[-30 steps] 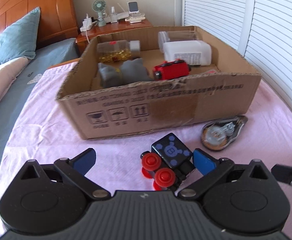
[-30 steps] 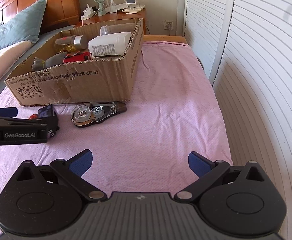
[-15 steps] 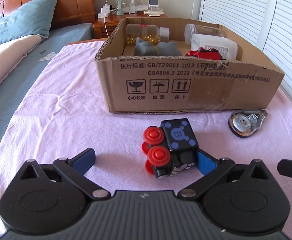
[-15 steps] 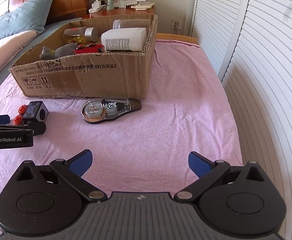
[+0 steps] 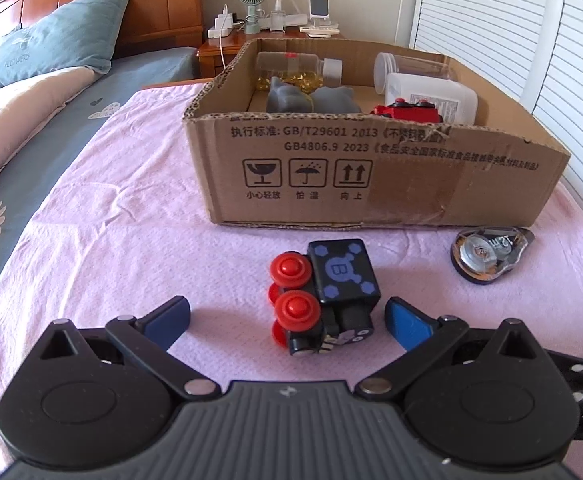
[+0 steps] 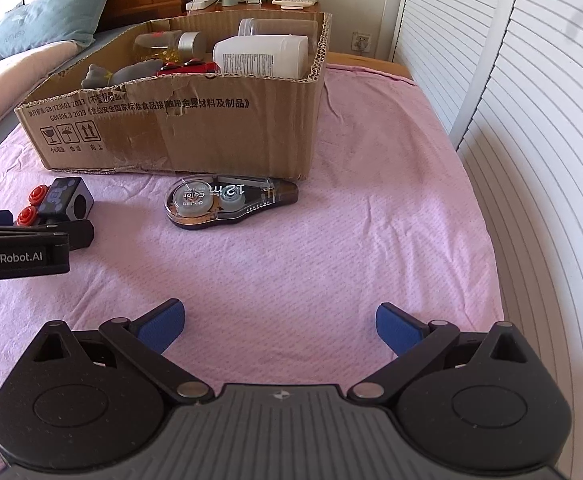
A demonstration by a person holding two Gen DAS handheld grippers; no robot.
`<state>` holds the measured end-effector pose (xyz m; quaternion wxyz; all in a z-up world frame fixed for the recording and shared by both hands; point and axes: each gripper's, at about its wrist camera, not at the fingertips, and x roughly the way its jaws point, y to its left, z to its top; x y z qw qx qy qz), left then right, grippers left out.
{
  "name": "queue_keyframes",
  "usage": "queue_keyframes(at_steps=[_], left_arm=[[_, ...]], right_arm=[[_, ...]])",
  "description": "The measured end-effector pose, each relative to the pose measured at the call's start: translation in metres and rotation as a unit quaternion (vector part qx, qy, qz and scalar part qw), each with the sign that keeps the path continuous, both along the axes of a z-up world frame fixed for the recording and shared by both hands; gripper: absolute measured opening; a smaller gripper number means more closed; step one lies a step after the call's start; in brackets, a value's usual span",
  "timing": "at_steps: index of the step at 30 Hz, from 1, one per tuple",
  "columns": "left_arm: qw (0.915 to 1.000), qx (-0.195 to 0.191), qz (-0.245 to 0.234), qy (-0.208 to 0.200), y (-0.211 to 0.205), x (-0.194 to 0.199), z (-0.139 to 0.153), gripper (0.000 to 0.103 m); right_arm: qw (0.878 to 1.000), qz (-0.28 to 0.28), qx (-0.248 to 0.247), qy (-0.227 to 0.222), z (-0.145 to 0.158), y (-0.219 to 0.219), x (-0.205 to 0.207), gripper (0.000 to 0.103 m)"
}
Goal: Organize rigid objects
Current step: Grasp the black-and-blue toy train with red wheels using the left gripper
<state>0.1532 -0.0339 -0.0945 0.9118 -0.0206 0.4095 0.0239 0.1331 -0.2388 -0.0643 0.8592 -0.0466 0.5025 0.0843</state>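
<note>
A black toy train with red wheels [image 5: 325,294] lies on the pink cloth, in front of a cardboard box [image 5: 371,176]. My left gripper [image 5: 287,320] is open, its blue pads on either side of the toy's near end, not touching it. A clear correction tape dispenser [image 5: 489,252] lies to the right; in the right wrist view it [image 6: 227,200] sits just before the box [image 6: 211,120]. My right gripper [image 6: 279,326] is open and empty over bare cloth. The left gripper [image 6: 31,240] and the toy [image 6: 59,200] show at the left edge there.
The box holds a white bottle [image 5: 431,96], a clear jar [image 5: 299,68], a grey figure [image 5: 311,100] and a red toy [image 5: 407,112]. White louvred doors [image 6: 531,120] run along the right. A bed with pillows [image 5: 51,52] and a nightstand [image 5: 275,36] lie beyond.
The left gripper has pulled back and shifted right, so the toy train now sits centred between its open pads. The right gripper has edged closer to the tape dispenser.
</note>
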Motion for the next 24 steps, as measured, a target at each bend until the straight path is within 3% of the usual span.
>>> queue_keyframes(at_steps=[8, 11, 13, 14, 24], left_arm=[[0.9996, 0.000, -0.026, -0.009, -0.018, -0.002, 0.001, 0.099], [0.9993, -0.001, -0.031, -0.021, -0.019, -0.007, 0.005, 0.077], [0.9992, -0.004, -0.030, -0.026, -0.017, -0.008, 0.007, 0.056], [0.9991, -0.006, -0.031, -0.028, -0.015, -0.008, 0.008, 0.052], [0.9987, 0.002, -0.045, -0.022, 0.021, -0.013, 0.009, 0.049]], right_arm=[[1.000, 0.001, 0.001, -0.007, 0.000, 0.000, 0.000, 0.103], [1.000, 0.001, 0.001, -0.008, 0.000, 0.001, -0.001, 0.103], [1.000, 0.002, 0.001, -0.009, -0.001, 0.001, 0.000, 0.103], [1.000, 0.002, 0.001, -0.009, -0.001, 0.001, 0.000, 0.103], [1.000, 0.017, 0.004, -0.014, -0.001, 0.002, 0.007, 0.103]])
